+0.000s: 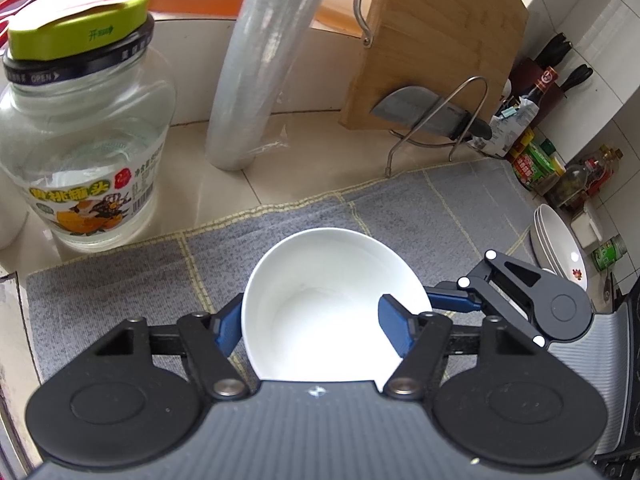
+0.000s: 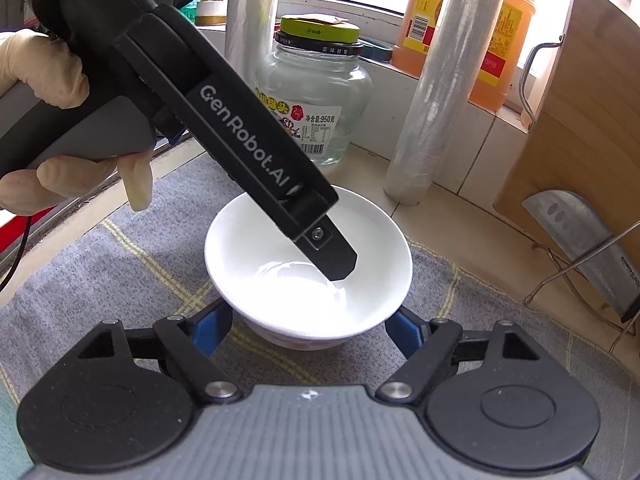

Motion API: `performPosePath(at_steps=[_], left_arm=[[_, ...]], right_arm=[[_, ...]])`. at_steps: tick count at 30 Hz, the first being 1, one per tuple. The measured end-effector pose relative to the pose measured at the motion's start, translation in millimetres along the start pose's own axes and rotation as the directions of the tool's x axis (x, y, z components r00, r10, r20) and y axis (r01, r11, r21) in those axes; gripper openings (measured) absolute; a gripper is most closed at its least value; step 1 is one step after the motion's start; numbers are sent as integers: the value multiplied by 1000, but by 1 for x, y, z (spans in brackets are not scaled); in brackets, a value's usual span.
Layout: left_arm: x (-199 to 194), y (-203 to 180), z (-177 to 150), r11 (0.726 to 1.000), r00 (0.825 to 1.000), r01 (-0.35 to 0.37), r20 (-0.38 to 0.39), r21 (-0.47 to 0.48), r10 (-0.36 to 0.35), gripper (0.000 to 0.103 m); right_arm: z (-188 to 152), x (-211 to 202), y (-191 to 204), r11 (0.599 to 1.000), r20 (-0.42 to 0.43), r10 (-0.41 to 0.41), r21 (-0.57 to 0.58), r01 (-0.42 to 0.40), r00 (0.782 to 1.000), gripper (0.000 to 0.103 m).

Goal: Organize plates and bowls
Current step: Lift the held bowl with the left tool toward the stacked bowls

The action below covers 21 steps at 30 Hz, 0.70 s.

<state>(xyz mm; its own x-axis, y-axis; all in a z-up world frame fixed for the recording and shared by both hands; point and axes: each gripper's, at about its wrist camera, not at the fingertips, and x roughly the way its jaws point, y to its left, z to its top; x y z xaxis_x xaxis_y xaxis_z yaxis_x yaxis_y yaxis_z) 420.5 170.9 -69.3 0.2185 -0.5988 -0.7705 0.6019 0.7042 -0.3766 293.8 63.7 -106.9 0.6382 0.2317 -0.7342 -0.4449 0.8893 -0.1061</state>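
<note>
Plate stack only in left view; gloved hand only right.

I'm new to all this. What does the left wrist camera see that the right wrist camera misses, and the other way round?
Only the left wrist view: a stack of white plates at the mat's far right edge, and sauce bottles against the tiled wall.

Only the right wrist view: a gloved hand holding the left gripper, with one finger dipping inside the bowl.

Both: the white bowl on the grey mat, the glass jar with a green lid, the wooden cutting board and the cleaver in its wire rack.
</note>
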Motion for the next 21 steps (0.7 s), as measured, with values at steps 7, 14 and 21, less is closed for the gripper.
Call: performPosePath(at_steps=[7,14,21], left_arm=[[-3,-4,-1,1000,1000,0,2,12,0,69],[-10,-14,-3,1000,1000,5,7,29,-5,69],[-21,-28,-8,999,1000,10,20,50,-11,69]], right_arm=[[0,-5,1,1000,1,-3,0,3,1000,86],[-2,-16,3,1000,6,-6,-5,6,1000,86],[-4,-33,5,1000,17,-23,-3,23,1000,86]])
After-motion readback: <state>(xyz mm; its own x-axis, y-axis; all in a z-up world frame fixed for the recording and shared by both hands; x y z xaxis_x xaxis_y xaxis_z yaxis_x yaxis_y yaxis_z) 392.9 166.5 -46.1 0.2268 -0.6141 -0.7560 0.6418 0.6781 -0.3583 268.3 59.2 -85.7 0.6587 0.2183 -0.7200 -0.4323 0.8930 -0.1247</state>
